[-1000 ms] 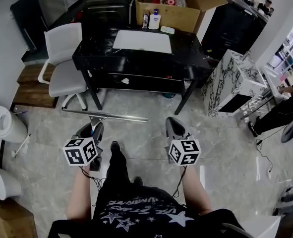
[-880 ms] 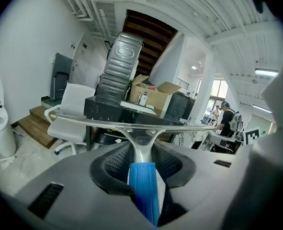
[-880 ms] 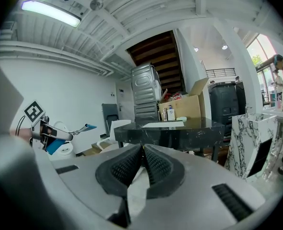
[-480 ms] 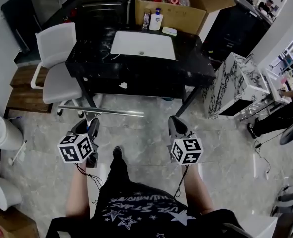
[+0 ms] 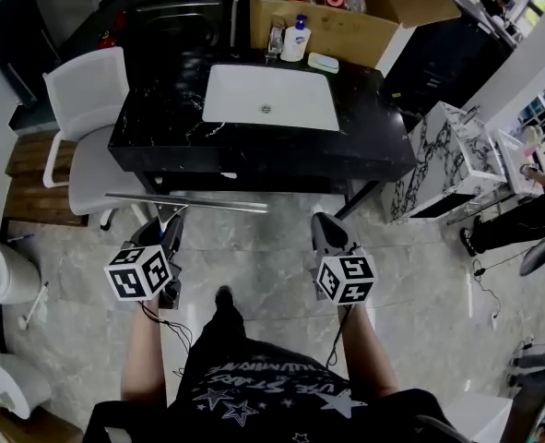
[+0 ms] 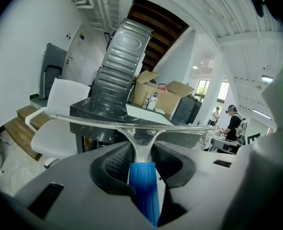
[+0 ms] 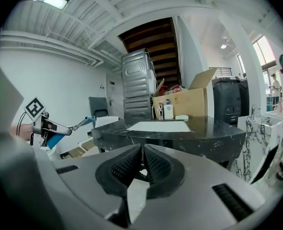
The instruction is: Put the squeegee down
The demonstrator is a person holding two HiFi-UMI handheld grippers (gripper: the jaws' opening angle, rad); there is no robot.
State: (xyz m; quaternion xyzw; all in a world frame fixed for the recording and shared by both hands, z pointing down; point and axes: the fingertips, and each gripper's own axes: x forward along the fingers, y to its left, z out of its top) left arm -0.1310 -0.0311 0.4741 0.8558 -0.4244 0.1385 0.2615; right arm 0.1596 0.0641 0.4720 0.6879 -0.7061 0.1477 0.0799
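My left gripper [image 5: 168, 232] is shut on the squeegee [image 5: 184, 202]. Its long metal blade lies crosswise just in front of the black marble table [image 5: 161, 141]. In the left gripper view the blue handle [image 6: 143, 188] is pinched between the pads, and the blade [image 6: 131, 124] spans the view ahead of the left gripper [image 6: 140, 150]. My right gripper [image 5: 323, 224] hangs level with it to the right, shut with nothing in it. The right gripper view shows its pads meeting [image 7: 142, 161], with the table [image 7: 203, 128] ahead.
A white sink basin [image 5: 270, 98] is set in the tabletop. Behind it stand a soap bottle [image 5: 295, 37] and an open cardboard box [image 5: 346, 21]. A white chair [image 5: 83, 95] is at the table's left, a marbled counter [image 5: 456, 146] and a person [image 5: 530, 201] at the right, white bins [image 5: 0, 270] at the left.
Both grippers and the person have moved forward towards the black table, which now lies closer. The squeegee stays in the left gripper and the right stays shut.
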